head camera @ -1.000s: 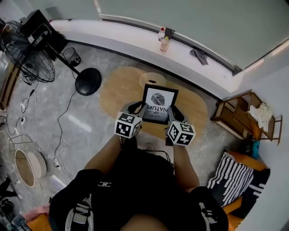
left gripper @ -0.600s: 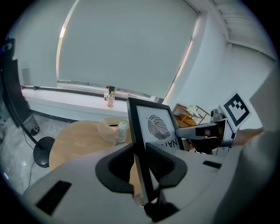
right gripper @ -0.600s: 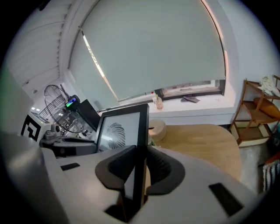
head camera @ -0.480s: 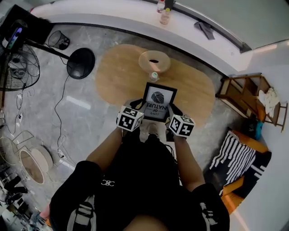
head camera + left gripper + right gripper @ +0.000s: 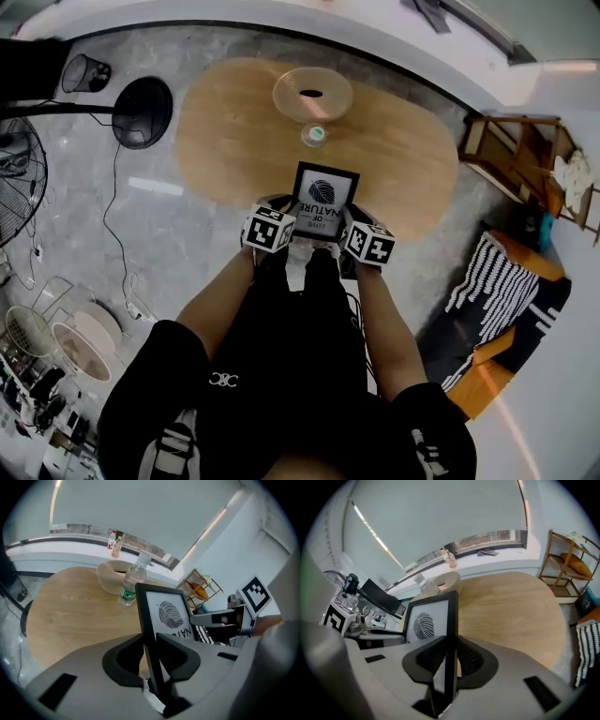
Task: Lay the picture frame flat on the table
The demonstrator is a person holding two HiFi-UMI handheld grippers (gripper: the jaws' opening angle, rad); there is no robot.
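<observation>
A black picture frame (image 5: 320, 199) with a leaf print and lettering hangs upright over the near edge of the oval wooden table (image 5: 234, 141). My left gripper (image 5: 284, 222) is shut on the frame's left side bar (image 5: 149, 634). My right gripper (image 5: 344, 228) is shut on the right side bar (image 5: 451, 639). In each gripper view the bar stands between the two dark pads. From the left gripper view the right gripper (image 5: 220, 618) shows beyond the print. The frame's lower edge is hidden behind the grippers.
A shallow wooden bowl (image 5: 312, 94) and a plastic water bottle (image 5: 314, 134) stand at the table's far side. A fan base (image 5: 141, 111) and cables lie on the floor to the left. A wooden rack (image 5: 525, 159) and a striped cushion (image 5: 497, 291) are to the right.
The head view has shifted so the table fills more of the picture. Both grippers keep hold of the frame, now nearer the table's front edge.
</observation>
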